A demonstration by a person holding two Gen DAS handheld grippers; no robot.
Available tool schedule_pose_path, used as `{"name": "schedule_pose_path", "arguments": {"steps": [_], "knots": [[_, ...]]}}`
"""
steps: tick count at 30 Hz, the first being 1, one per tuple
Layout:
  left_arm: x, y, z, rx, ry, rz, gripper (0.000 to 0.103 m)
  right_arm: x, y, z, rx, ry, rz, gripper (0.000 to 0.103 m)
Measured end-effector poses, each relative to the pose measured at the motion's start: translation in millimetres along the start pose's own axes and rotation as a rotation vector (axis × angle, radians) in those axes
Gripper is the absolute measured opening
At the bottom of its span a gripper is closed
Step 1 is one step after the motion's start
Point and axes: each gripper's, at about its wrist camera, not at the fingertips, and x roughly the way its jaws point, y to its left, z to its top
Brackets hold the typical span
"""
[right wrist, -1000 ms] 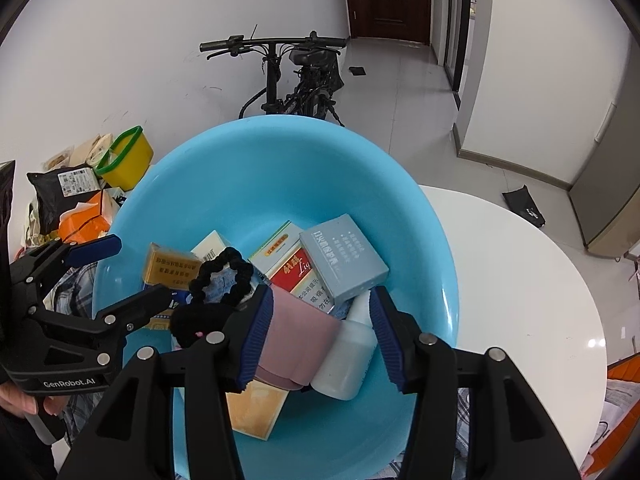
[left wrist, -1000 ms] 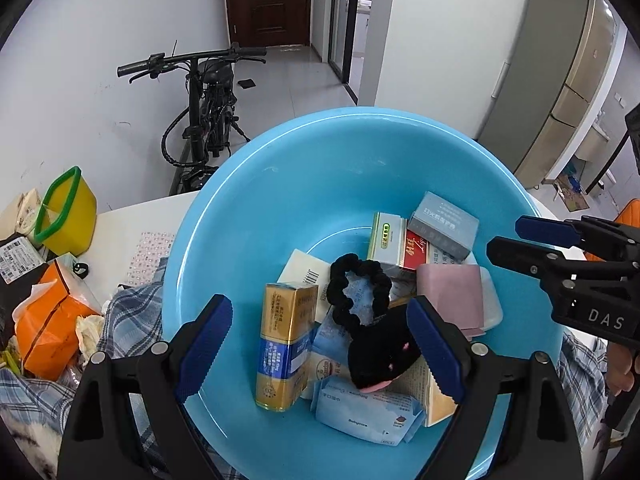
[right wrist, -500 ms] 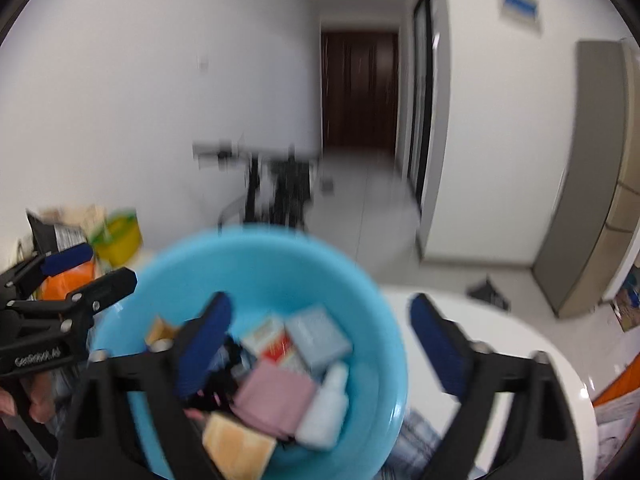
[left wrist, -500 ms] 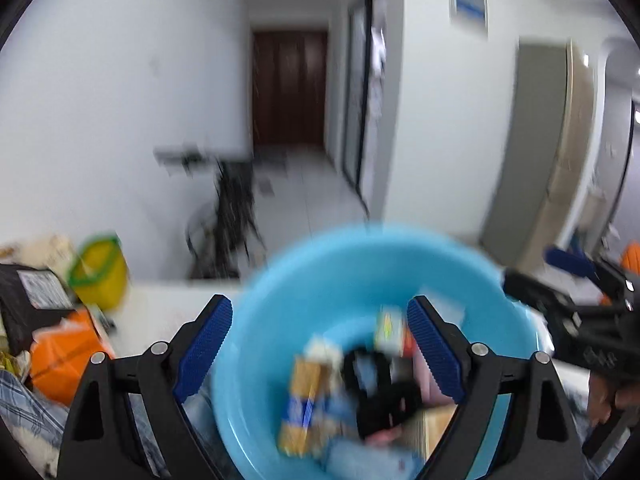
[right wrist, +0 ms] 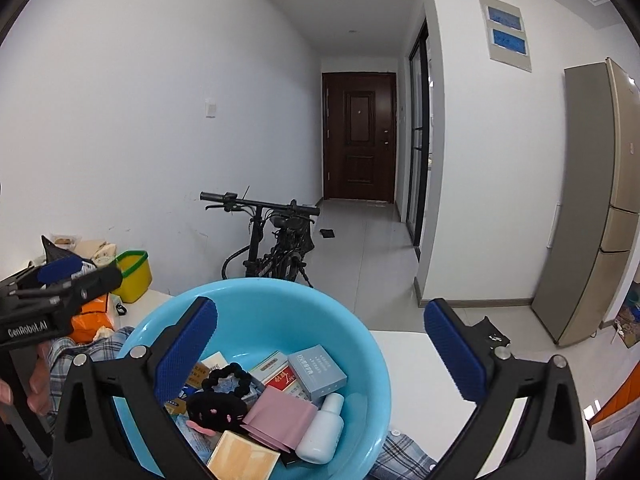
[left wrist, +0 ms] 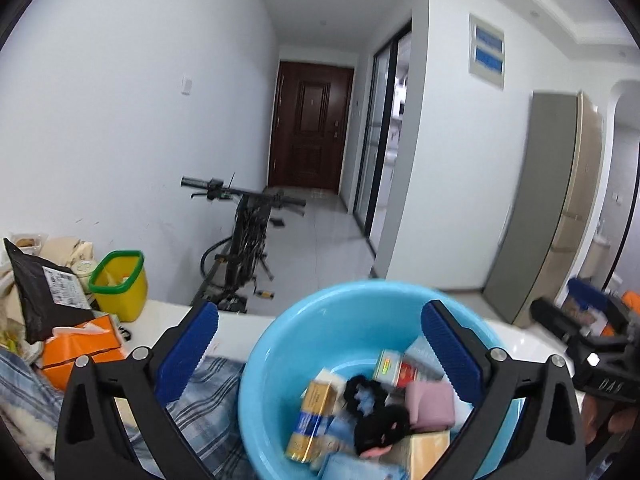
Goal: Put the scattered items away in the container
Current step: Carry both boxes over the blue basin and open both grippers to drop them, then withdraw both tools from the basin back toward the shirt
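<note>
The blue basin point(right wrist: 360, 344) sits on the white table point(right wrist: 424, 360), at about 6 o'clock in both wrist views, and it holds the gathered items; the left gripper point(left wrist: 320, 356) and the right gripper point(right wrist: 320, 354) have both just been opening and now stand spread wide with nothing between the pads, the basin's contents lying beyond them, untouched. Inside, the grey-blue box point(right wrist: 317, 370) and the gold carton point(left wrist: 310, 420) look light and stiff, probably best pinched across their 2 flat faces; the white bottle point(right wrist: 322, 430) lies on its side at 5 o'clock of the pile, smooth and likely slippery, so its narrow neck would be the surer hold; the pink cloth point(right wrist: 280, 416) and the black scrunchie point(right wrist: 228, 382) are soft and would bunch under any squeeze. The basin itself is thin plastic, light but wide, so I judge a grip on its rim at 3 and 9 o'clock would suit it. A plaid cloth point(left wrist: 208, 412) lies under the basin; whether it counts as scattered I cannot tell.
</note>
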Motion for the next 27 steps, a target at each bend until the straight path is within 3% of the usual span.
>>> {"name": "schedule_pose_path", "arguments": {"steps": [4, 7, 14, 22, 27], "knots": [[-22, -3, -5, 0.019, -0.005, 0.019, 0.103, -22, -1, 4, 0.013, -0.026, 0.006, 0.103], [-40, -13, -13, 0.082, 0.040, 0.055, 0.103, -47, 5, 3, -0.031, -0.061, -0.009, 0.103], [-94, -28, -38, 0.159, 0.060, -0.002, 0.103, -99, 9, -13, -0.009, -0.063, 0.043, 0.103], [-131, -38, -47, 0.142, -0.001, -0.007, 0.103, -121, 18, -15, -0.077, -0.080, 0.040, 0.103], [-143, -38, -89, 0.141, -0.061, 0.051, 0.103, -136, 21, -61, -0.111, -0.089, 0.004, 0.103]]}}
